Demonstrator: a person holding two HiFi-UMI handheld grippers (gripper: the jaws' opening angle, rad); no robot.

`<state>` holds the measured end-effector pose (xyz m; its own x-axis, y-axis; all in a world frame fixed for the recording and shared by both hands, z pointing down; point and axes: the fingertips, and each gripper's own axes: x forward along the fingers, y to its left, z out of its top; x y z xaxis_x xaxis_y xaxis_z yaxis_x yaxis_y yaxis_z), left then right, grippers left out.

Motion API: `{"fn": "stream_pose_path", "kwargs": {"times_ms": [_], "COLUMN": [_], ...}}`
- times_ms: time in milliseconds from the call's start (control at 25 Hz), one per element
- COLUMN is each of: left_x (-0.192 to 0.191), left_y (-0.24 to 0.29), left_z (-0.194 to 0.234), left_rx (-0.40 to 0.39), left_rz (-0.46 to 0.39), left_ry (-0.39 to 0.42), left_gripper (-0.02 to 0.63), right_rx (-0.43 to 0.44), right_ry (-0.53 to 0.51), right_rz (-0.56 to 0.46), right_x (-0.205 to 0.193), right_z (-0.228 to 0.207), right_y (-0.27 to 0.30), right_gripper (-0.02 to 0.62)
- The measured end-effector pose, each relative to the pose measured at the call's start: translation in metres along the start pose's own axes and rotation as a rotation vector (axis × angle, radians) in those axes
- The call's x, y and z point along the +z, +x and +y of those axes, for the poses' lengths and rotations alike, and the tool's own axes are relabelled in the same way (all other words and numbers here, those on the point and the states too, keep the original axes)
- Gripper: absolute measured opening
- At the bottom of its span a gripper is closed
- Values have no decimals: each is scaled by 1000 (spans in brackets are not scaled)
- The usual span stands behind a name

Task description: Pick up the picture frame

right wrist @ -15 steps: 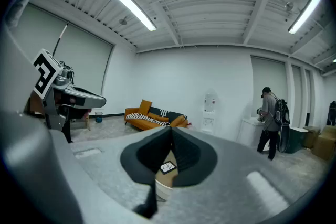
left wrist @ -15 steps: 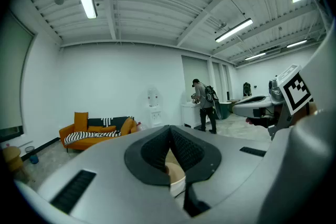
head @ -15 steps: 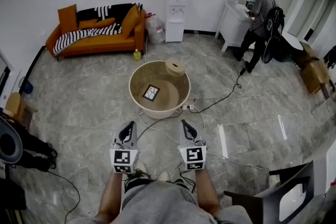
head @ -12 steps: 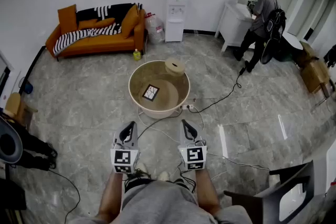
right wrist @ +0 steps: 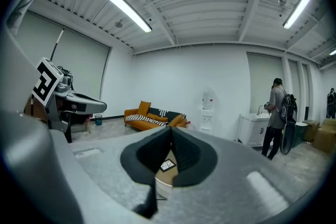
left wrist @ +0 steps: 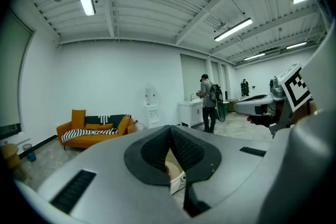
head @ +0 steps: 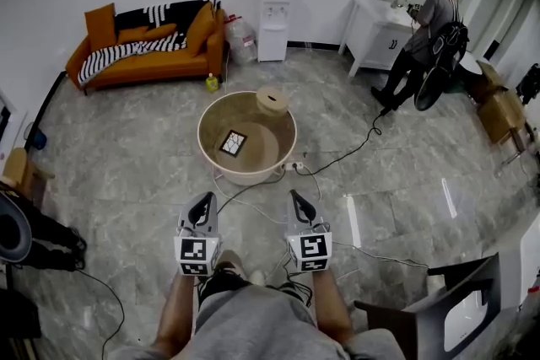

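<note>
Square markers (head: 197, 255): left gripper (head: 205, 198), right gripper (head: 295, 196)

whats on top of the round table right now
A picture frame lies flat on the round table, left of centre, and a tan round thing sits at its far edge. Whatever is under the frame is covered.

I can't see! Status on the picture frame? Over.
Left hand-held gripper shut, empty. Right hand-held gripper shut, empty. Picture frame on round table. Cables on floor between.
</note>
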<state>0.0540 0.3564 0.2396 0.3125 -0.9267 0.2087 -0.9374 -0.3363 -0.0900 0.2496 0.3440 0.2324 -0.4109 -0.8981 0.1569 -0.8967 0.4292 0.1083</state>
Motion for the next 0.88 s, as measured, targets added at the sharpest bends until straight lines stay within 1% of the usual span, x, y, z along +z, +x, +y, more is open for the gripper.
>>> {"fn": "stream_pose_path", "kwargs": {"times_ms": [200, 440, 640, 880], "left_x": [3, 10, 16, 25], "left_y": [28, 85, 149, 234], "left_z": [-9, -9, 9, 46], "left_rx": [-26, -59, -60, -52], "left_rz": [-15, -14, -13, 3], "left_ry": [3, 3, -5, 7], "left_gripper": [17, 17, 17, 17], "right_rx": [-29, -46, -32, -12], "right_ry": [7, 14, 16, 21], "right_rz": [11, 26, 40, 68], "right_x": [-10, -15, -17, -11], "right_z": [-23, -53, -79, -112], "right_y": [5, 43, 100, 188], "right_gripper": [-2, 0, -1, -2]}}
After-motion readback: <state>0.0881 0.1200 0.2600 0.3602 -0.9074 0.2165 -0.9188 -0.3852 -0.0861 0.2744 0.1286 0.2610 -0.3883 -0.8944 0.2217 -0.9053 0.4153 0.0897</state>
